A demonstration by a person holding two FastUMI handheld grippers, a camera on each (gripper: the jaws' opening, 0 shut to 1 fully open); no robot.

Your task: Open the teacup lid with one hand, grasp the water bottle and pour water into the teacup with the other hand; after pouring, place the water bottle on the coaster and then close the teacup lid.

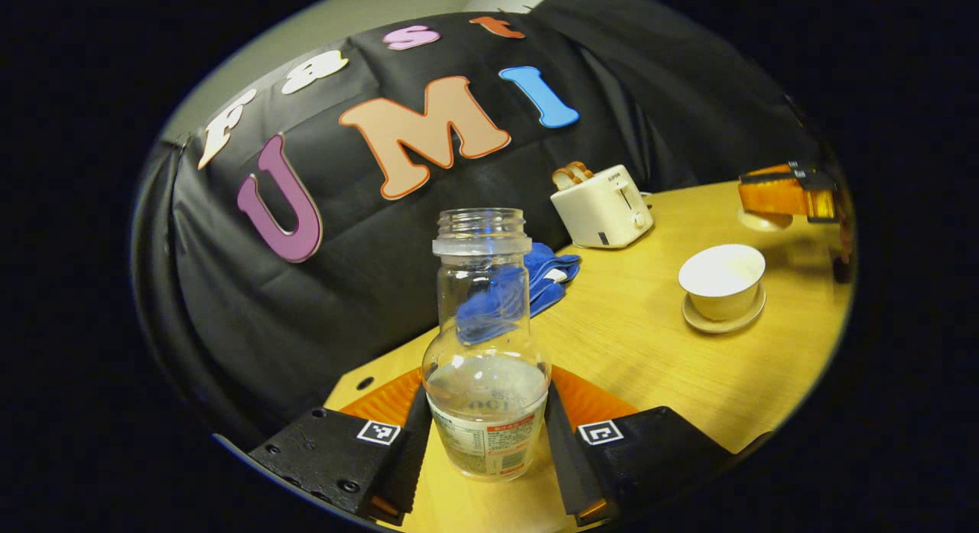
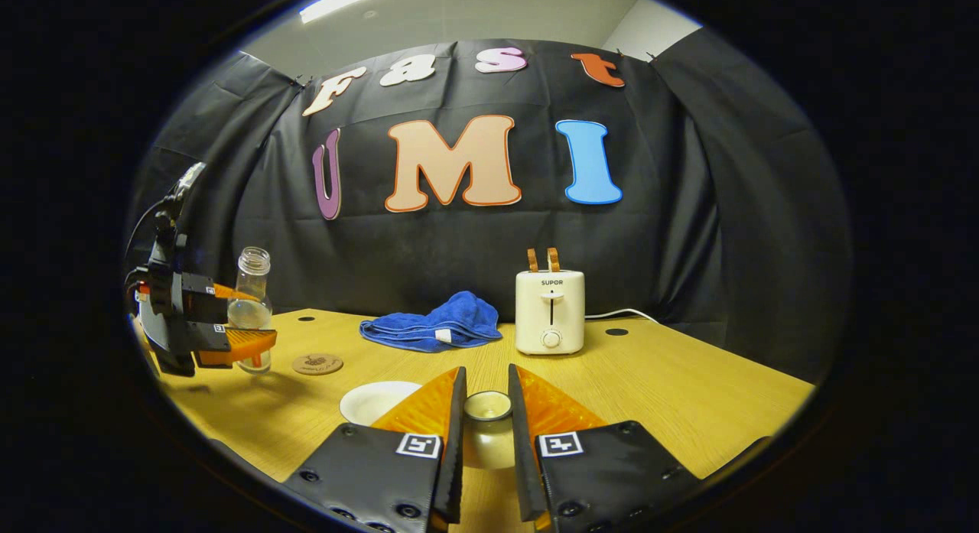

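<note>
Clear plastic water bottle point(image 1: 487, 349) is standing uncapped on the desk point(image 1: 658, 365), the left gripper point(image 1: 486, 433) fingers clamping its lower body. Right of it, the teacup point(image 1: 722, 281) is sitting open on its saucer. In the right gripper view, the right gripper point(image 2: 486, 433) fingers are gripping the lid point(image 2: 487, 405); the coaster point(image 2: 317, 363) is lying beside the bottle.

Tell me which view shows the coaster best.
The right gripper view: the coaster lies flat on the table, right of the water bottle. In the left gripper view, I cannot make it out.
</note>
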